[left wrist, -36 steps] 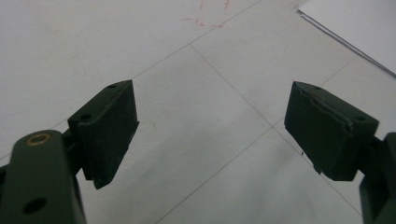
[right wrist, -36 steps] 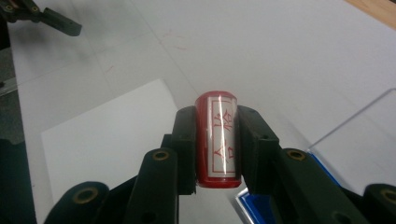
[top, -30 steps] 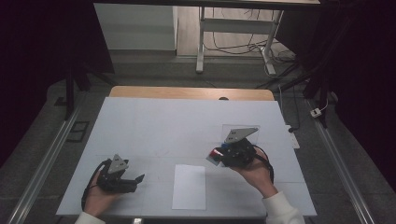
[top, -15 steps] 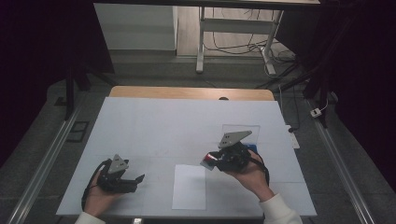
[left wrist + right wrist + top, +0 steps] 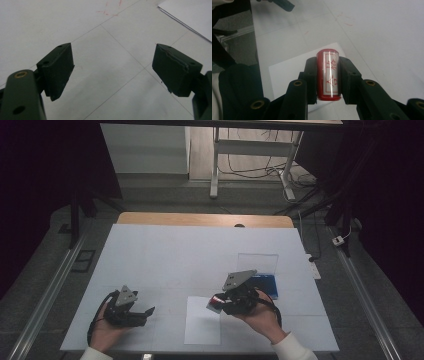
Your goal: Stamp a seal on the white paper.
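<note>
The person sat at the near edge of a white table (image 5: 165,250), a gripper in each hand. The right gripper (image 5: 216,301) was raised a little above the tabletop, its jaws clenched on a small red cylinder (image 5: 329,75) with a silvery label carrying red characters, most likely a stamp. In the right gripper view the jaws pressed against both sides of the cylinder, and its rounded far end pointed toward a white sheet of paper (image 5: 289,75) lying flat on the table below. From above, that sheet (image 5: 202,327) lay near the front edge, between the two hands, and the held cylinder (image 5: 216,301) hung over its upper right corner.

Just behind the right hand (image 5: 260,317) sat a blue case (image 5: 265,285) with a clear lid standing open.

The left gripper (image 5: 145,311) lay low at the table's near left, held in the left hand (image 5: 102,330), well apart from the paper. In the left gripper view its jaws stood released, spread wide with nothing between them, over bare white tabletop (image 5: 105,32) with thin seam lines and faint red marks (image 5: 107,11).
</note>
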`<state>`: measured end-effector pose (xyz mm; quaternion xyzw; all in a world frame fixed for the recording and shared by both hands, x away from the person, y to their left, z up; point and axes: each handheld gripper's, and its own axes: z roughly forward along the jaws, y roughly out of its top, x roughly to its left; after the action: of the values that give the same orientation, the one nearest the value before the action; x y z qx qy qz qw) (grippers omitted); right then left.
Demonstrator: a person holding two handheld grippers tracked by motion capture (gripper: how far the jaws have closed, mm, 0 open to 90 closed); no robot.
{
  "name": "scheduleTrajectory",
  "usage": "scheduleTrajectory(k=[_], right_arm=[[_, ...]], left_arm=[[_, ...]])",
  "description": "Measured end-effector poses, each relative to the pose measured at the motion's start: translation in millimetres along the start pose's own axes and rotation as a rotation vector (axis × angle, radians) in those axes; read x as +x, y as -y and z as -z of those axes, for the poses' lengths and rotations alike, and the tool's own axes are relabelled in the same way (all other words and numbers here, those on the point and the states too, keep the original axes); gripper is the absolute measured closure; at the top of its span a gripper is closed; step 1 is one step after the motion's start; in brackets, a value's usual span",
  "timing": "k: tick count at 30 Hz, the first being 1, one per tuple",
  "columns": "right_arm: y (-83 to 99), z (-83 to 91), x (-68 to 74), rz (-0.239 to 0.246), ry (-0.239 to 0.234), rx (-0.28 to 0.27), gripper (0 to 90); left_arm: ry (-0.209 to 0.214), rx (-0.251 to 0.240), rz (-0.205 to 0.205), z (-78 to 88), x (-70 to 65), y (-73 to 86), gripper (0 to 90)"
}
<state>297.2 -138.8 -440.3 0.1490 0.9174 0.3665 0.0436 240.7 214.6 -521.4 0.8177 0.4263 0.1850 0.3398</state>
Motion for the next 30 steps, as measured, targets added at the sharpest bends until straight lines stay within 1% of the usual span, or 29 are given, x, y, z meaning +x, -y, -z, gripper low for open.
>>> scheduleTrajectory(k=[14,17,24,30], right_arm=[[-1.7,-20.4,12.7,0.038,-0.018,0.036,69.6],[-2.2,-24.9,14.7,0.043,-0.013,0.043,69.6],[-1.9,-36.5,17.8,0.061,0.009,0.078,69.6],[-0.6,-40.3,17.7,0.065,0.026,0.096,69.6]], left_arm=[[0.006,0.003,-0.005,0.2,0.2,0.1,18.7],[0.006,0.003,-0.006,0.1,-0.1,0.0,18.8],[0.006,0.005,-0.008,-0.2,-0.2,-0.1,18.9],[0.006,0.007,-0.008,-0.7,-0.2,-0.1,18.9]])
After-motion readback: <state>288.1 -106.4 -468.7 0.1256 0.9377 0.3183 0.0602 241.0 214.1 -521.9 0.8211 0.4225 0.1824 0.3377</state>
